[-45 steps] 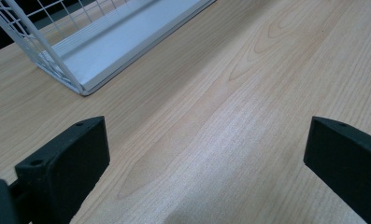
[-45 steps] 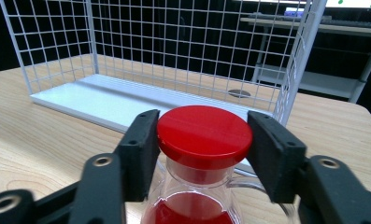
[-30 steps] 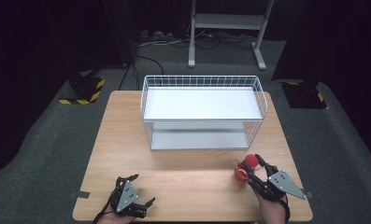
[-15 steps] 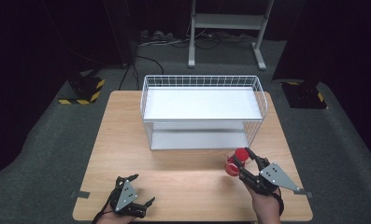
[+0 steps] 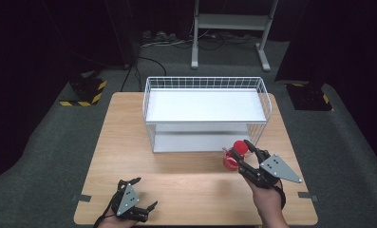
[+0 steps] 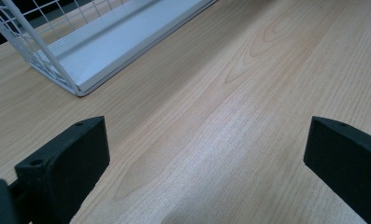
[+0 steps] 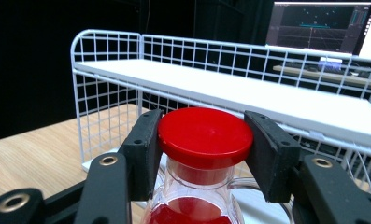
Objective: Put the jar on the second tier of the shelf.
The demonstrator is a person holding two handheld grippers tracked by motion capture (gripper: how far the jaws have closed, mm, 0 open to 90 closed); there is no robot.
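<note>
The right gripper (image 7: pixel 202 154) is clamping the red-lidded jar (image 7: pixel 205 140) by its lid, carrying it upright just before the white wire shelf rack (image 5: pixel 205 107), probably for shelving, while the left gripper (image 6: pixel 206 158) is idling wide open and empty.

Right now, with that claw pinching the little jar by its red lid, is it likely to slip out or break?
The jar looks like clear glass or hard plastic, so probably stiff and breakable if dropped. The right claw clamps only the smooth red lid, so it might slip or swing. Red contents suggest some weight for its size.
</note>
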